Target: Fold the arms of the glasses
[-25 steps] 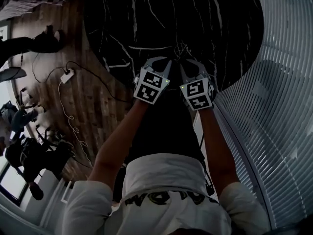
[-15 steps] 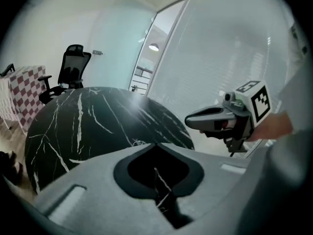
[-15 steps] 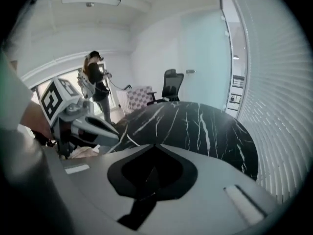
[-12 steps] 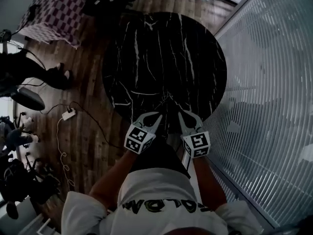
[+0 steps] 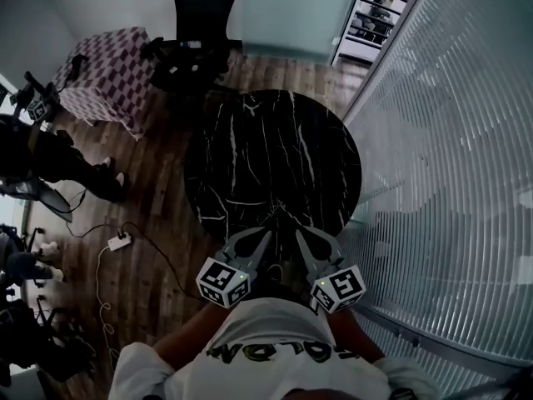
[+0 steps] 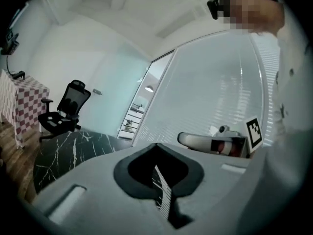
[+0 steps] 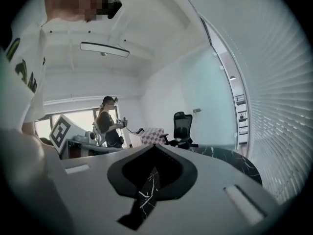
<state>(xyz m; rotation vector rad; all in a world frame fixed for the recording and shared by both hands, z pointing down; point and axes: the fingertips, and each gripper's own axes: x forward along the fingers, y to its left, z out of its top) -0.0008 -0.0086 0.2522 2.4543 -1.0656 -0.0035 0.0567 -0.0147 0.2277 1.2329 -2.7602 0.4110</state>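
A thin wire shape (image 5: 280, 212) lies near the near edge of the round black marble table (image 5: 275, 140); it may be the glasses, but it is too small and dark to tell. Both grippers are held up close to my chest, off the table. The left gripper (image 5: 266, 234) is shut with nothing in it, and in the left gripper view its jaws (image 6: 156, 147) meet in front of the camera. The right gripper (image 5: 299, 235) is also shut and empty, its jaws (image 7: 154, 150) closed together. The two point side by side toward the table edge.
A black office chair (image 5: 200, 23) and a table with a checked cloth (image 5: 108, 77) stand beyond the marble table. A glass wall with blinds (image 5: 450, 182) runs along the right. A power strip (image 5: 117, 242) with cables lies on the wooden floor. Another person (image 7: 108, 121) stands far off.
Both grippers have lifted away from the thin shape on the table and drawn back toward my chest. The head view has swung up and shows much more of the room.
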